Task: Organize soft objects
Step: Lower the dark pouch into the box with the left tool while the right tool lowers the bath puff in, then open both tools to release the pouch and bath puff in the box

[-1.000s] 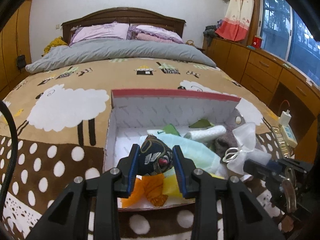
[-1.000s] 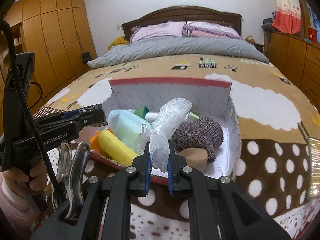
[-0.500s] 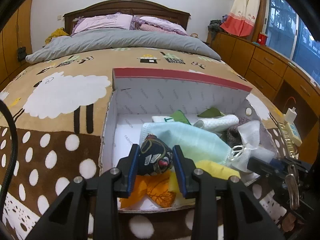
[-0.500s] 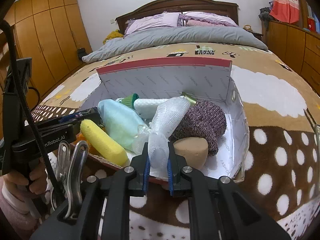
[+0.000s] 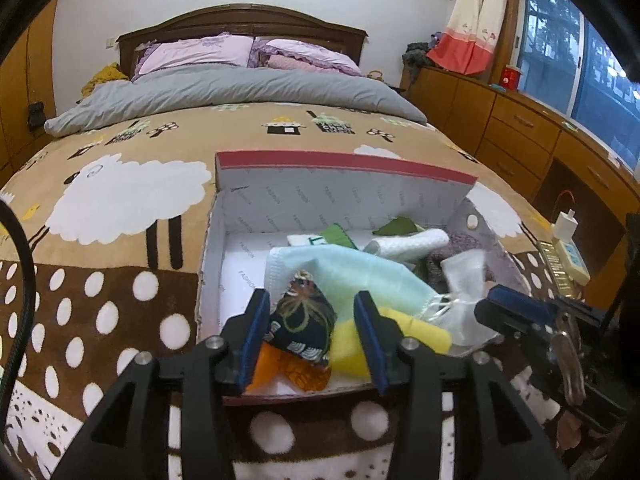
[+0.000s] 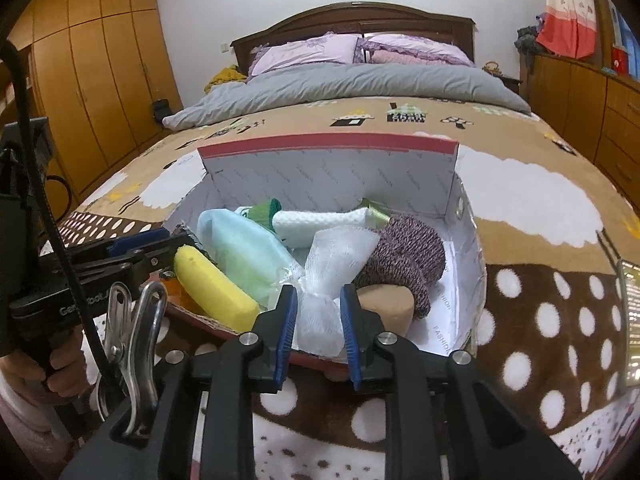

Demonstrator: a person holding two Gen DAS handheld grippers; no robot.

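Both grippers stand open over the box [image 5: 224, 236]: the dark pouch [image 5: 303, 322] lies between the left gripper's [image 5: 310, 340] jaws, the white mesh bundle [image 6: 326, 276] between the right gripper's [image 6: 319, 330].

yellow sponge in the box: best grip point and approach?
Grip the yellow sponge across its short width near the middle. It is a long bar lying flat along the near left wall of the box, with its top and near end exposed. Come from above: the light blue mask crowds its far side, so a side approach would likely snag.
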